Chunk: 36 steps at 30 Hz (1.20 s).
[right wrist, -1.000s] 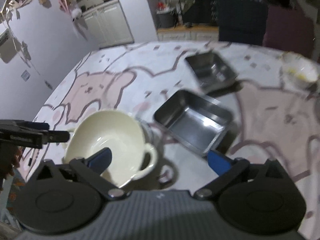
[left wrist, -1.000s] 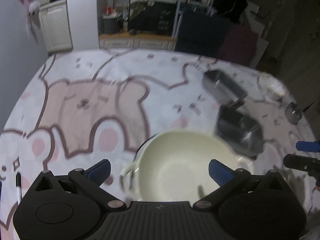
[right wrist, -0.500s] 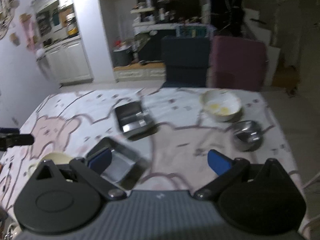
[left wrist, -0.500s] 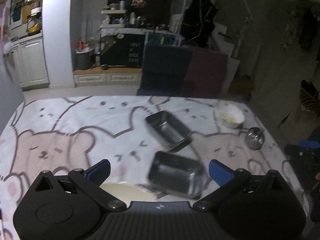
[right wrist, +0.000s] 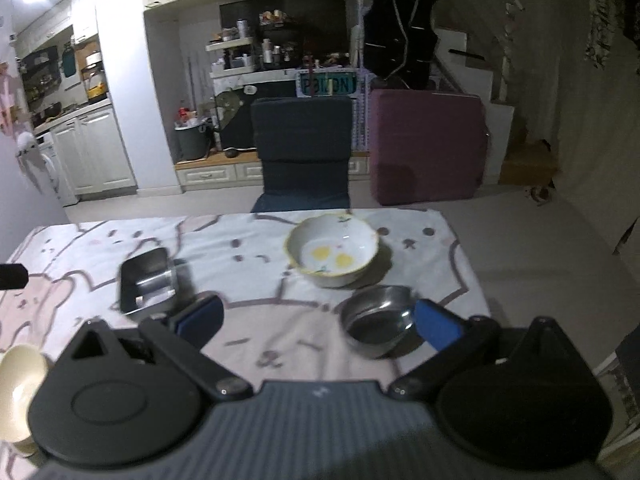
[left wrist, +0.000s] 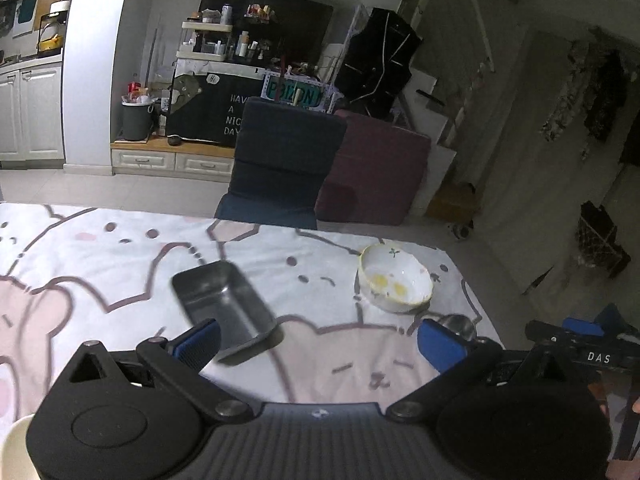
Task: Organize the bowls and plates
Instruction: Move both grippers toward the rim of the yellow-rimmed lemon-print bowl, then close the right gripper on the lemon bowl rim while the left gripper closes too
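A white ceramic bowl with yellow spots (right wrist: pixel 333 254) stands at the table's far right; it also shows in the left wrist view (left wrist: pixel 395 283). A small round steel bowl (right wrist: pixel 378 320) sits just in front of my right gripper (right wrist: pixel 316 318), close to its right finger. A rectangular steel tray (left wrist: pixel 226 302) lies mid-table, ahead of my left gripper (left wrist: pixel 320 340); it also shows in the right wrist view (right wrist: pixel 148 282). A cream bowl (right wrist: pixel 18 376) is at the near left edge. Both grippers are open and empty, held above the table.
The table wears a pink bear-print cloth (right wrist: pixel 256 332). A dark blue chair (right wrist: pixel 302 152) stands at the far edge, a maroon cushion (right wrist: pixel 426 144) behind it. The right gripper's body (left wrist: pixel 576 350) shows at the right of the left wrist view.
Both grippers have lifted and tilted up, away from the cream bowl. The view has swung right toward the white bowl and the small steel bowl. The second steel tray has dropped out of view.
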Motion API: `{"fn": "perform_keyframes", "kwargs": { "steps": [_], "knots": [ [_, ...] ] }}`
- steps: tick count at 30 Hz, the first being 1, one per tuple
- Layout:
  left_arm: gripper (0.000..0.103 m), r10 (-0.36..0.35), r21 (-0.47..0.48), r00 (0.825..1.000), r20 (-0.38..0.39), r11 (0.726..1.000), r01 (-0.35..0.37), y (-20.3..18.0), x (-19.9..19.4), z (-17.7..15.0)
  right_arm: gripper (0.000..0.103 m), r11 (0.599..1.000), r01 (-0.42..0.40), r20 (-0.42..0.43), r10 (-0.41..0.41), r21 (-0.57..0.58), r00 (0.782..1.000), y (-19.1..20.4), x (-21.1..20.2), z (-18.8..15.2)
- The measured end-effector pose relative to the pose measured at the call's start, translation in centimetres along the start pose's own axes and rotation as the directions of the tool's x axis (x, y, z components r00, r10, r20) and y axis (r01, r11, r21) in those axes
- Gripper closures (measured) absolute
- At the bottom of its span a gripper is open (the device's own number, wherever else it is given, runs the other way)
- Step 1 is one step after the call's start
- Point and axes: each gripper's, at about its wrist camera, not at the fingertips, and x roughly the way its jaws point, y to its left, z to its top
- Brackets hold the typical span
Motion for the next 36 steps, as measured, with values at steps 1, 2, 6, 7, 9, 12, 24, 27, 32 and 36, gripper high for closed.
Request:
{"fn": "perform_keyframes", "kwargs": {
  "steps": [1,2,6,7,9,12,24,27,32,36],
  "knots": [
    [0.000,0.004,-0.015,1.000,0.011,1.000,-0.003,-0.5,1.1,0.2,0.000,1.000,0.004,-0.001,-0.004,0.003,1.000,-0.8,0.6,0.4],
    [0.000,0.007,-0.036,1.000,0.014,0.999,-0.006,-0.8,2.2,0.5,0.000,1.000,0.008,0.000,-0.008,0.007,1.000,-1.7,1.6,0.9],
    [0.000,0.017,-0.125,1.000,-0.006,0.992,-0.017,-2.0,7.1,1.7,0.000,1.000,0.021,0.014,-0.022,0.019,1.000,-4.2,5.7,2.4],
    [0.000,0.019,-0.136,1.000,-0.009,0.991,-0.020,-2.3,8.3,1.9,0.000,1.000,0.023,0.018,-0.023,0.020,1.000,-4.8,6.6,2.8],
    [0.000,0.024,-0.134,1.000,-0.020,0.991,-0.027,-3.1,11.1,2.2,0.000,0.999,0.027,0.017,-0.028,0.018,0.999,-5.9,8.9,3.8],
    [0.000,0.026,-0.112,0.998,-0.054,0.993,-0.032,-4.1,15.3,2.4,0.000,0.999,0.046,0.010,-0.046,0.000,0.999,-7.3,12.5,5.2],
    [0.027,-0.008,-0.176,0.985,-0.172,0.984,-0.023,-3.2,30.7,2.3,0.025,1.000,-0.024,-0.136,0.023,-0.001,0.990,-10.0,27.1,7.8],
    [0.036,-0.029,-0.178,0.982,-0.189,0.984,-0.005,-3.3,32.7,2.1,0.033,0.998,-0.050,-0.170,0.055,0.033,0.984,-10.2,29.7,7.5],
    [0.048,-0.044,-0.132,0.980,-0.192,0.991,0.019,-4.0,34.1,1.9,0.052,0.993,-0.101,-0.223,0.112,0.058,0.968,-9.5,32.4,6.8],
    [0.056,-0.050,-0.107,0.977,-0.207,0.994,0.028,-4.7,34.4,1.8,0.074,0.990,-0.120,-0.239,0.133,0.067,0.962,-8.9,33.2,6.5]
  ]
}}
